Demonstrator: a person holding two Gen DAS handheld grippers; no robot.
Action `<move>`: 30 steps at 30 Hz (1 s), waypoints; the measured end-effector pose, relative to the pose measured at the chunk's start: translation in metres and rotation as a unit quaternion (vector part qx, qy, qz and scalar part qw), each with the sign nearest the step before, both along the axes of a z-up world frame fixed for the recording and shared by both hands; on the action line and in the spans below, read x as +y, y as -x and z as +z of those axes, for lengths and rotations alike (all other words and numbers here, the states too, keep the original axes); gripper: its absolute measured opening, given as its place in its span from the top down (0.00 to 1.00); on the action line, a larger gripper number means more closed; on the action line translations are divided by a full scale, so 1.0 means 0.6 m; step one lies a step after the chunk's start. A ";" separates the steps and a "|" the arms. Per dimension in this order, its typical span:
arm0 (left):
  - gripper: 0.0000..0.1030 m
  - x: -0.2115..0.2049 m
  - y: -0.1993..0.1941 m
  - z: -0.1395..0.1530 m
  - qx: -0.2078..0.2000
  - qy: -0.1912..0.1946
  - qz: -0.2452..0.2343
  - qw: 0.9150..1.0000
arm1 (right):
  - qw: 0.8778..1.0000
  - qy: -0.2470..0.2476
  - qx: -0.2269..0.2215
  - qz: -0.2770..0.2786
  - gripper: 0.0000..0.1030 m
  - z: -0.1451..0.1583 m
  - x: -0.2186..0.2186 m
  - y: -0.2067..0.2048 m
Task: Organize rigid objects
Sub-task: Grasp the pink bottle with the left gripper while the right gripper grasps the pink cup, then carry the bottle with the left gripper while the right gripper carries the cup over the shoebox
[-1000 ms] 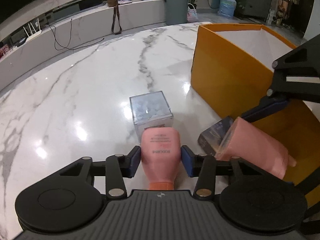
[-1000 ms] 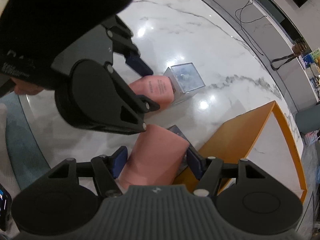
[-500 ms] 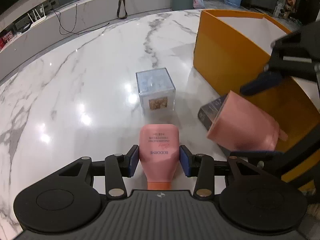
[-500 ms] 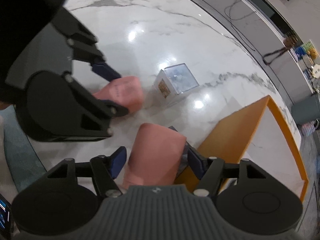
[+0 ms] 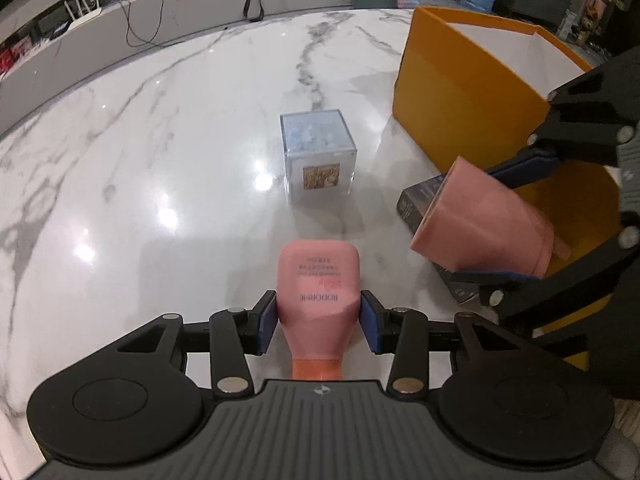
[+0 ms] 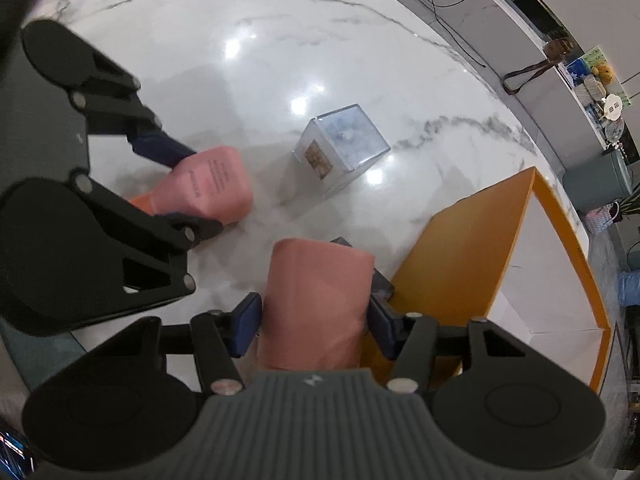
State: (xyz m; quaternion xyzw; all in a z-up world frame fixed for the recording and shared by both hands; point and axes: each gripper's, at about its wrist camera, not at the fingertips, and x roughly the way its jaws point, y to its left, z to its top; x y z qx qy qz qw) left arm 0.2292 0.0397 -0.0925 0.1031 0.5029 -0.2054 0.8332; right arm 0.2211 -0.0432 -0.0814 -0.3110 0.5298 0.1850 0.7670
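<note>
Both grippers carry pink containers, mid-pickup step of sorting items into the orange box (image 5: 460, 92). Left gripper (image 5: 318, 320) has its jaws clamped on a pink squeeze tube (image 5: 318, 280), orange cap toward the camera, tube held just above the marble worktop (image 5: 160, 140). Right gripper (image 6: 314, 322) has a pink cylindrical bottle (image 6: 316, 300) between its jaws, which are closing on it; pads look pressed on both sides, bottle lifted beside the box's near wall. A dark flat packet (image 5: 418, 200) lies under the bottle against the box. A clear cube box (image 5: 318, 156) sits on the worktop, untouched, apart from both. Next move likely: carry the bottle over the box rim and lower it inside, then the tube; needs clearance over the wall and a firm grip first.
</note>
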 end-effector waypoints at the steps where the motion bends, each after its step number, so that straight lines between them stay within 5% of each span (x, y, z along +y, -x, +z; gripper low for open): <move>1: 0.53 0.000 0.001 -0.003 -0.002 0.001 0.001 1.000 | 1.000 -0.002 -0.002 0.000 0.44 0.001 -0.001 0.002; 8: 0.53 0.009 0.004 0.010 -0.007 0.015 0.022 1.000 | 0.999 -0.036 -0.026 0.001 0.45 0.018 -0.009 0.021; 17: 0.53 0.013 -0.003 0.115 -0.042 0.084 0.053 0.994 | 0.992 -0.079 -0.101 -0.004 0.45 0.103 -0.032 0.037; 21: 0.53 0.002 -0.001 0.170 -0.060 0.117 0.048 0.990 | 0.986 -0.105 -0.128 -0.022 0.45 0.150 -0.063 0.033; 30: 0.53 -0.098 -0.005 0.233 -0.084 0.114 0.001 0.990 | 0.977 -0.103 -0.170 -0.081 0.45 0.199 -0.167 0.047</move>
